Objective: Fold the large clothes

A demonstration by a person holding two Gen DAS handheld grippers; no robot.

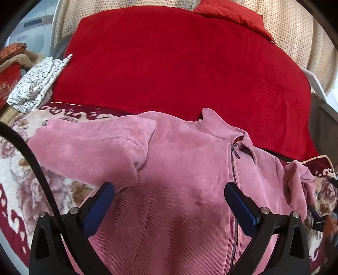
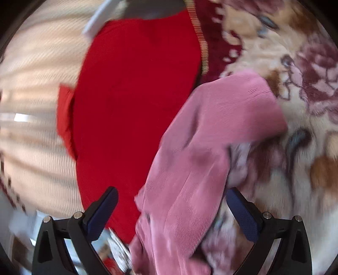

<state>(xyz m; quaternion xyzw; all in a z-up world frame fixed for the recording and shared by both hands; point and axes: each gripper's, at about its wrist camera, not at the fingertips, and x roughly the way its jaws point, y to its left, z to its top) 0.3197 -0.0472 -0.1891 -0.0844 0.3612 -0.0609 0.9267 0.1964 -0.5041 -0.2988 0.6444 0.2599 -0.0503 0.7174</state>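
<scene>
A pink corduroy zip jacket [image 1: 181, 169] lies front up on a floral blanket [image 1: 19, 175], collar toward the red bed cover. Its left sleeve [image 1: 88, 148] is folded across the chest. My left gripper [image 1: 169, 190] is open just above the jacket's body, with the zipper [image 1: 233, 169] near its right finger. In the blurred right wrist view, my right gripper [image 2: 172, 201] is open with the jacket's other sleeve [image 2: 211, 137] lying between its fingers, not clamped.
A red bed cover [image 1: 179, 63] lies beyond the jacket, with a red pillow [image 1: 232, 12] at the back. A white crackle-patterned garment [image 1: 38, 82] lies at the left. Dotted cream curtains [image 1: 295, 31] hang behind.
</scene>
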